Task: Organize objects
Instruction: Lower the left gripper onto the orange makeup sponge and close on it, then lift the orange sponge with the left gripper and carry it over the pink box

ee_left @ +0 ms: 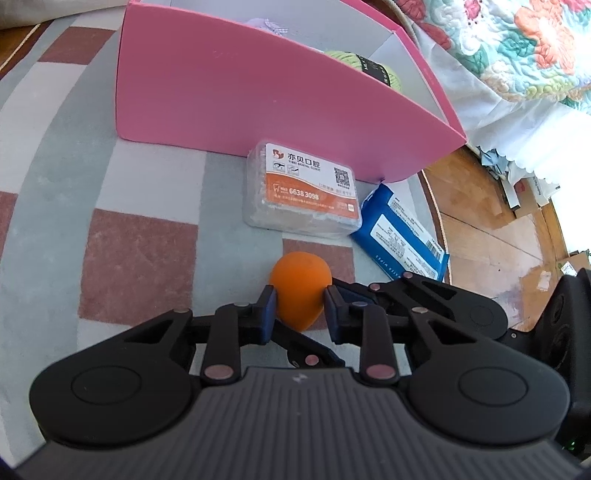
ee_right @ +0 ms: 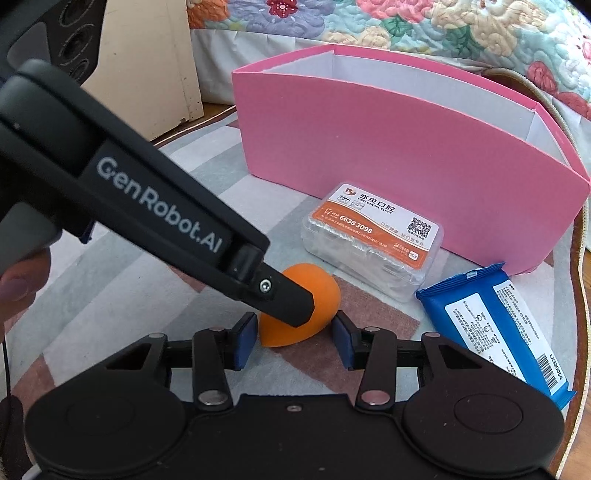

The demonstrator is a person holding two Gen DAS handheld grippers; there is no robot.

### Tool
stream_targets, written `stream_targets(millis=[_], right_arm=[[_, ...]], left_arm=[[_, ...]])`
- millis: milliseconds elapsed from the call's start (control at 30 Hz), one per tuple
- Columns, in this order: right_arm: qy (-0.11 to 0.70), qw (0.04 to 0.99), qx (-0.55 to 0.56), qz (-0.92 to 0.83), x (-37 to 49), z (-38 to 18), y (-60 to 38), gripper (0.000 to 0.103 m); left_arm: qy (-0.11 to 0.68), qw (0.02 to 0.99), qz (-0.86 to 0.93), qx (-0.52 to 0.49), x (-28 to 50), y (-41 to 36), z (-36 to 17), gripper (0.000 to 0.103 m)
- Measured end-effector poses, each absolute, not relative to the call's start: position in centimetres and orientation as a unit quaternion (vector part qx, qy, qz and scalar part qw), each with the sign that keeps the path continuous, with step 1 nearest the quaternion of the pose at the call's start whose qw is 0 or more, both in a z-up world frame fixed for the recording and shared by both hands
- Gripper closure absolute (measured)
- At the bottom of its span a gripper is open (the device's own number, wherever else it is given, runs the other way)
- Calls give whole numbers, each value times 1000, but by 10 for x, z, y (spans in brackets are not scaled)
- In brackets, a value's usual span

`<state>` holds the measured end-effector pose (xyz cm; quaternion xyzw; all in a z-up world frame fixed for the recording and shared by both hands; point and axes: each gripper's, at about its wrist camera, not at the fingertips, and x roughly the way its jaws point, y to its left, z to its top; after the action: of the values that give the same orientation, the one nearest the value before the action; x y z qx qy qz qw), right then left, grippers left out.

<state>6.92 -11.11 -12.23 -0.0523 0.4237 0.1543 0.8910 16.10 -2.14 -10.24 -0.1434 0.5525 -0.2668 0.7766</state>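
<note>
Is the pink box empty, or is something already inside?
Not empty. Over the pink box wall, the left wrist view shows a green yarn ball and something pale lilac inside. How full it is cannot be told.

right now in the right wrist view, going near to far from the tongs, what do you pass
orange sponge → clear plastic case with the orange label → pink box → flowered quilt
</note>
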Motion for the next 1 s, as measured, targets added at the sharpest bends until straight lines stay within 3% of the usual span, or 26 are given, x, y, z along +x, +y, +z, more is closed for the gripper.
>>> stream_targets(millis=[433,600,1000], right_arm=[[427,890,-60,146,65,-118,-104,57],[432,886,-73,150,62,-116,-99,50],[428,887,-74,156,53,-108,-95,52]], left_arm=[[553,776,-272,-136,157,-26,-100,77],[554,773,-285,-115,152,-33,-100,76],[552,776,-287,-105,144,-31,-94,76]])
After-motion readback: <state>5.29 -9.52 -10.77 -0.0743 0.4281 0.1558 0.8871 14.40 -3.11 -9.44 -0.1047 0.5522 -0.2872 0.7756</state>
